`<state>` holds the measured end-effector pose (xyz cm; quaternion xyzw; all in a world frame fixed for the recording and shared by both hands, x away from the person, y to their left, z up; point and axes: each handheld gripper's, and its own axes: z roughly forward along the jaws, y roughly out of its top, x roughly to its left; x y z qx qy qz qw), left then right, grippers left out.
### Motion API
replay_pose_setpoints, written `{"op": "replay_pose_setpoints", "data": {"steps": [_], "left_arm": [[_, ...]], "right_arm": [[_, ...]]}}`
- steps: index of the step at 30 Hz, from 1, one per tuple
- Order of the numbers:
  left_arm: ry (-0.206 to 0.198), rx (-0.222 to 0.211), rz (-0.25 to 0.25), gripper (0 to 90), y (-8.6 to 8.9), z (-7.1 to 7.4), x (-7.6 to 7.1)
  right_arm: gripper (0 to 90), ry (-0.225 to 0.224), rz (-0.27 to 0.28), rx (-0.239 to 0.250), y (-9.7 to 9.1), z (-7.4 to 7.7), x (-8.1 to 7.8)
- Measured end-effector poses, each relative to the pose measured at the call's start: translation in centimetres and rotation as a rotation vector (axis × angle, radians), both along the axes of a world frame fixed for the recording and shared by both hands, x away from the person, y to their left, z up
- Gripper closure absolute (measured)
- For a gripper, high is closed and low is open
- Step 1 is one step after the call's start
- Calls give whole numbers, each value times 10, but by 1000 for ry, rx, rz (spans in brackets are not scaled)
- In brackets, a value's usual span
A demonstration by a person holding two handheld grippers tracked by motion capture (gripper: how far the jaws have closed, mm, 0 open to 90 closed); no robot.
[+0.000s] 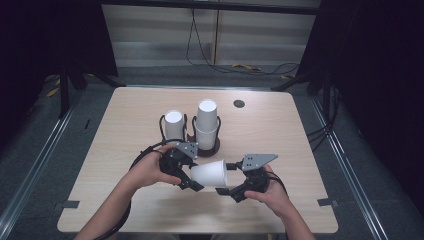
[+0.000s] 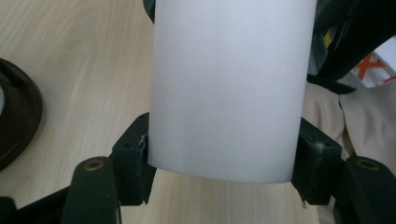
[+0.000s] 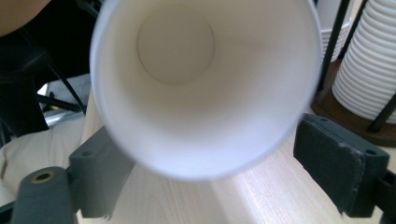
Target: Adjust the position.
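So right now the white cup [image 1: 210, 173] is lying sideways in the air just above the counter [image 1: 125, 200], in front of the two cup holders. My left tongs [image 1: 194, 179] are pinched onto its sides, pads pressing the wall on both flanks in the left gripper view. The right tongs [image 1: 226, 177] sit at the open mouth, with the jaws spread wider than the rim and not quite biting, as far as I can tell from the right gripper view.

Worry number one: thin cup, firm squeeze, so the wall could buckle or go oval. Number two: if the left lets go before the right bites, it drops and rolls. The stacked cups [image 1: 206, 122] are close too; a careless swing could knock them.

Writing: none I can read. The cup is blank.
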<state>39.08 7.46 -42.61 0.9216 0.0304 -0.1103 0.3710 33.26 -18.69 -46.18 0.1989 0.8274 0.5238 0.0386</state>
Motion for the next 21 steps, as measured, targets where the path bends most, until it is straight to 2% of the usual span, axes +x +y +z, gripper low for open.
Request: {"op": "replay_pose_setpoints", "data": {"steps": [1, 5, 7, 8, 14, 16, 18, 21], "left_arm": [[1, -17, 16, 341, 3, 1, 0], [-7, -41, 21, 340, 6, 4, 1], [-9, -51, 25, 340, 6, 4, 2], [-4, -75, 22, 340, 6, 3, 2], [13, -81, 32, 340, 4, -3, 0], [18, -67, 29, 340, 4, -4, 1], [13, -70, 27, 339, 4, -5, 1], [25, -69, 26, 339, 2, -7, 1]], "right_arm": [[140, 10, -9, 7, -2, -4, 0], [141, 21, -4, 15, -2, -8, -1], [146, 29, 2, 47, -1, -10, -2], [146, 32, 1, 58, 0, -11, -2], [204, 41, 0, 94, 2, -12, -2], [251, 26, -2, 103, 1, -9, -2], [266, 22, -5, 106, 0, -7, -2], [267, 18, -18, 123, -3, -2, -1]]}}
